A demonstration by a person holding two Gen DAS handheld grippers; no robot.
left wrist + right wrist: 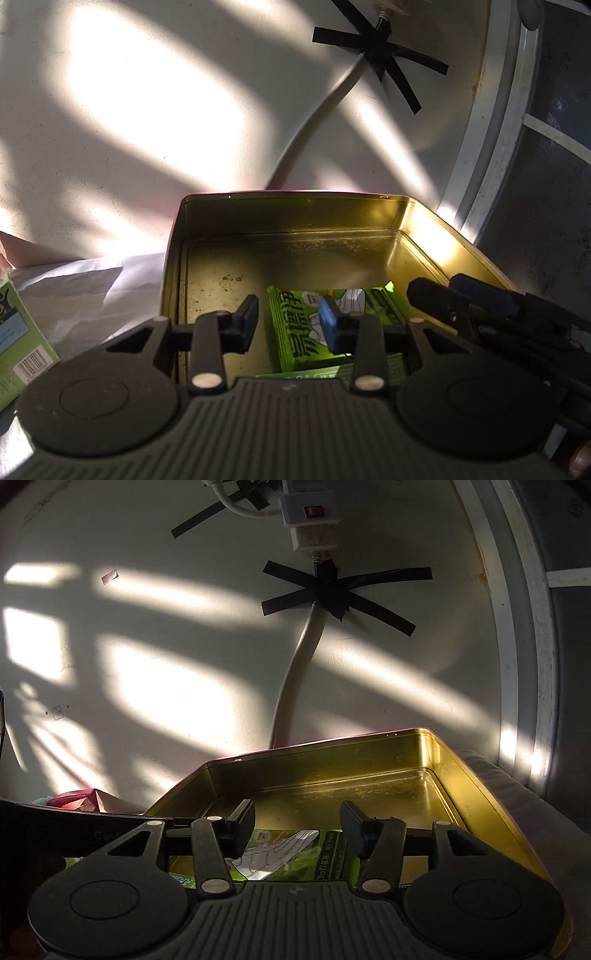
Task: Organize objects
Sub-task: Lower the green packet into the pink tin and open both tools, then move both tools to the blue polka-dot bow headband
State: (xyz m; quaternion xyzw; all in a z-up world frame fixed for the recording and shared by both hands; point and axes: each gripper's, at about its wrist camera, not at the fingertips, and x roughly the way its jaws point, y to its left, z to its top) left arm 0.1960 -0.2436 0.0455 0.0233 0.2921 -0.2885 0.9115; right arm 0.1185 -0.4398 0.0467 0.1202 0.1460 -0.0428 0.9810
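- The left tool [290, 321] is hanging over the near end of the gold tin [295, 236], its fingers at their narrowest, clenched on nothing.
- A green packet [295, 332] is lying on the tin's floor just under and ahead of that tool's right finger.
- The right tool [297, 823] is sitting released, jaws apart and gripping nothing, with a green glove packet [295, 853] lying directly below it in the tin.
- A green box [22, 339] is standing outside the tin, left of the left tool.
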